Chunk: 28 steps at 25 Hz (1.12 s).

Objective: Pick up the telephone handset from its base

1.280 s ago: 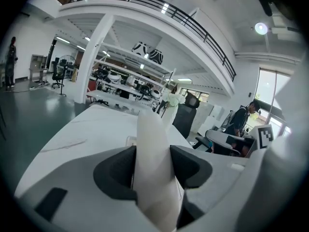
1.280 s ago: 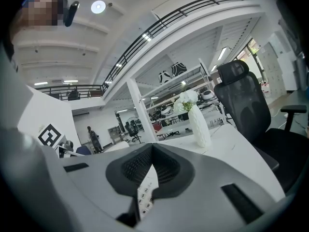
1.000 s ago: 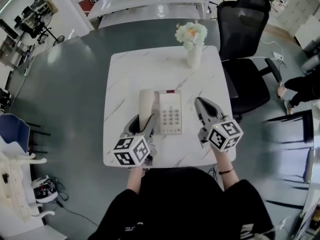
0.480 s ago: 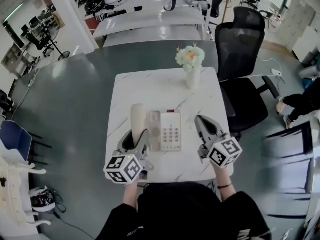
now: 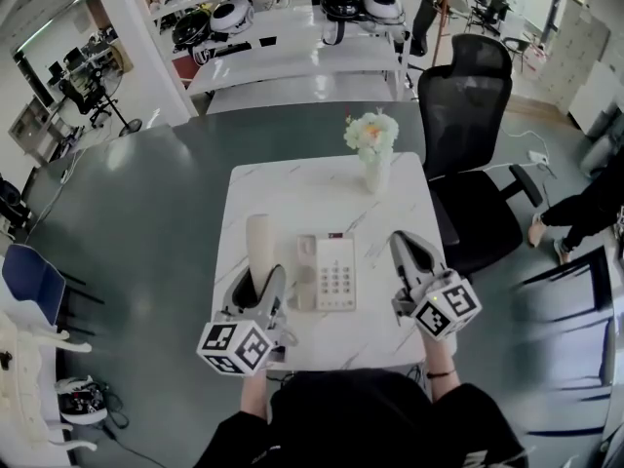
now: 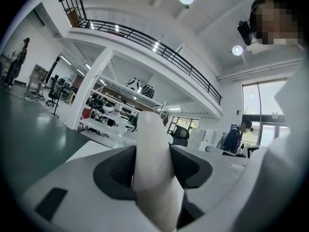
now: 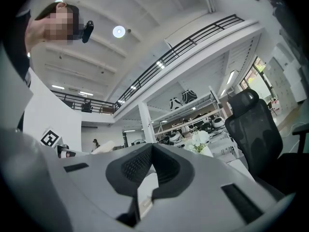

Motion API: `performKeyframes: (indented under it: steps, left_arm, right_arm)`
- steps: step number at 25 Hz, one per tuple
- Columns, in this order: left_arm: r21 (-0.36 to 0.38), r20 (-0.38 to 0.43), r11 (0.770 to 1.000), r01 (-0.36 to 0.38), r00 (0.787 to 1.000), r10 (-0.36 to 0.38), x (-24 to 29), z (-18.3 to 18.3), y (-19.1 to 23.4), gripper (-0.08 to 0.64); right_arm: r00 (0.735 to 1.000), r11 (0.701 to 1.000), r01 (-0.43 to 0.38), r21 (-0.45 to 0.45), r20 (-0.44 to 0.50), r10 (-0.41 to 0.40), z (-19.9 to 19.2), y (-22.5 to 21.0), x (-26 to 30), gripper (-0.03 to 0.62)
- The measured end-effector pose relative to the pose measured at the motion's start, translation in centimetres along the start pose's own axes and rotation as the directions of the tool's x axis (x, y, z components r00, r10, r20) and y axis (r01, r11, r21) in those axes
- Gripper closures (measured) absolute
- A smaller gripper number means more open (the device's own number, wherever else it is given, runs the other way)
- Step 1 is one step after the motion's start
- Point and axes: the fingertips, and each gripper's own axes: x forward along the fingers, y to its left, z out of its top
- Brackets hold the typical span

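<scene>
The cream telephone handset (image 5: 258, 242) hangs above the white marble table (image 5: 292, 188), left of its base (image 5: 333, 273), whose cradle lies bare. My left gripper (image 5: 261, 279) is shut on the handset's lower part. In the left gripper view the handset (image 6: 149, 129) fills the gap between the dark pads (image 6: 116, 170) and sticks out past them. My right gripper (image 5: 402, 242) hovers to the right of the base, near the table's right edge. Its jaws (image 7: 152, 146) meet at the tips with nothing between them.
A vase of pale flowers (image 5: 373, 149) stands at the table's far edge. A black office chair (image 5: 466, 115) sits beyond the table's right corner. A person's legs (image 5: 575, 213) show at the far right. Long white benches (image 5: 292, 57) run behind.
Both grippers have risen. The handset has come off the base's cradle in my left gripper and moved up and to the left. The right gripper stayed shut.
</scene>
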Motion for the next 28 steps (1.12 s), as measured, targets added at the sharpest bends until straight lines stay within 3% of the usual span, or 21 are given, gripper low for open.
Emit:
performKeyframes:
  steps: [10,28]
  left_arm:
    - [0.008,0.043,1.000,-0.013,0.999,0.013,-1.0,1.4,0.2,0.351]
    - [0.026,0.033,0.999,-0.041,0.999,0.040,-1.1,1.1,0.5,0.351]
  right_arm:
    - [0.997,1.000,0.028,-0.011,0.065,-0.027,2.6,-0.1,-0.8,0.600]
    - [0.997,0.998,0.050,-0.040,0.059,-0.048,2.5,-0.5,-1.1,0.600]
